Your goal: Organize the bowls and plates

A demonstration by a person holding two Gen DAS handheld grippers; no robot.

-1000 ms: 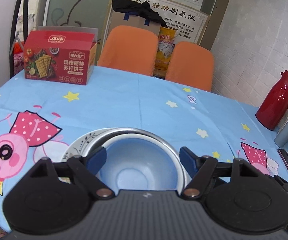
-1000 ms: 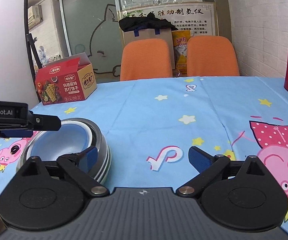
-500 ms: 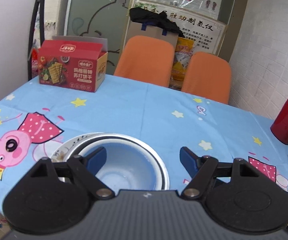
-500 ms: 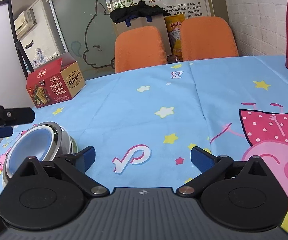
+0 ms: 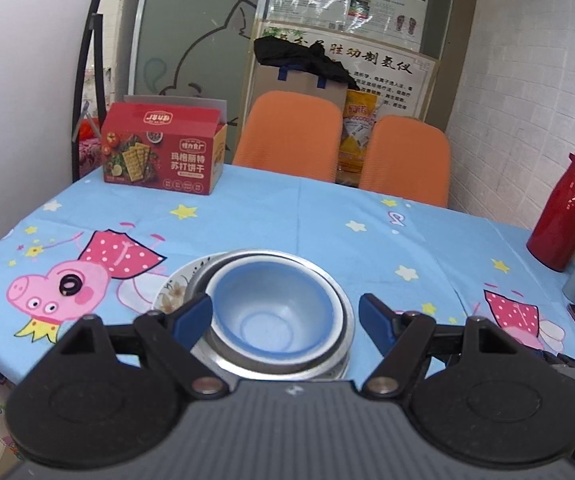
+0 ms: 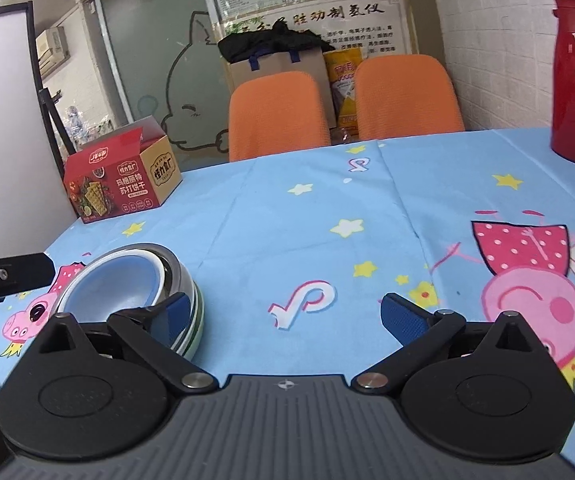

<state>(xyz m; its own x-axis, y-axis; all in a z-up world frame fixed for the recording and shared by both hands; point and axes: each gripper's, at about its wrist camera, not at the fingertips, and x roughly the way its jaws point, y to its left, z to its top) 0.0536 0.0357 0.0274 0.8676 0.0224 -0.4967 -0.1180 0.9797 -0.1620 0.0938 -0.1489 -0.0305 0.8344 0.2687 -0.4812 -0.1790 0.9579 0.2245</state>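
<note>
- The left tongs point(image 5: 285, 314) hang over the stack with jaws spread wide, blue pads clear of the rims, gripping nothing.
- The blue bowl point(image 5: 267, 308) nests inside the steel bowl point(image 5: 337, 334), which sits on the floral plate point(image 5: 169, 298), all near the front edge of the bench point(image 5: 327, 216).
- The right tongs point(image 6: 289, 314) are wide open and empty over bare blue cloth, the stack just left of the left pad.
- A red cracker box point(image 5: 163, 150) stands at the far left, a red thermos point(image 5: 565, 214) at the far right.
</note>
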